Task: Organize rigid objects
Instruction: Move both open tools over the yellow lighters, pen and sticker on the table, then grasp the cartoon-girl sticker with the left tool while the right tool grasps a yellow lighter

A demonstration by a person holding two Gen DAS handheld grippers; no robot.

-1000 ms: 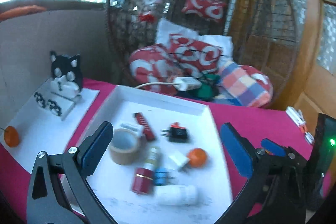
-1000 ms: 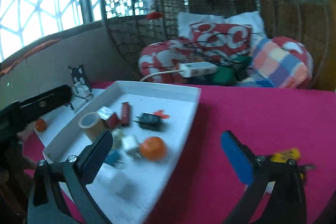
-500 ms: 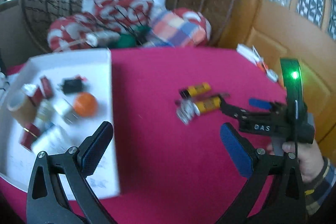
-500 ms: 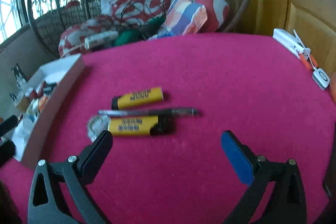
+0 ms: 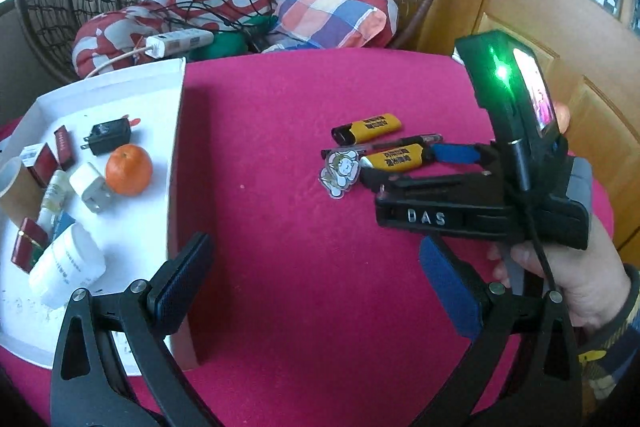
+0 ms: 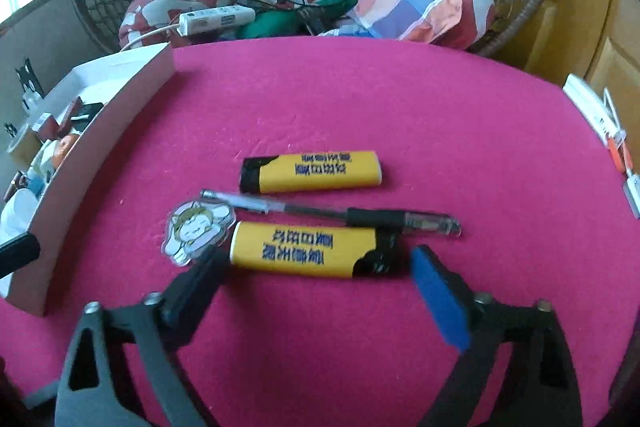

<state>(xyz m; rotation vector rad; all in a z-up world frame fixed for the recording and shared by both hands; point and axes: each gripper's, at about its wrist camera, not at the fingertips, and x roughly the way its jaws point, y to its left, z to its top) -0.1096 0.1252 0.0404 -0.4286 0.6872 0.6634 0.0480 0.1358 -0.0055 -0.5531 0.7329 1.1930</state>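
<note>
Here the right hand-held gripper [image 6: 314, 269] stood with jaws apart astride the nearer yellow lighter [image 6: 312, 249] on the pink tabletop [image 6: 400, 107]. Beyond that lighter lay a pen [image 6: 332, 213], then a second yellow lighter [image 6: 312, 171]; a cartoon charm [image 6: 196, 229] touched its left end. The left hand-held gripper [image 5: 316, 279] hung spread beside the white tray [image 5: 176, 131].

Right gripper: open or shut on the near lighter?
Open. The right gripper brackets the near yellow lighter: each of its fingertips sits at one end, jaws spread, not visibly clamped. The lighter lies flat on the pink cloth.
</note>
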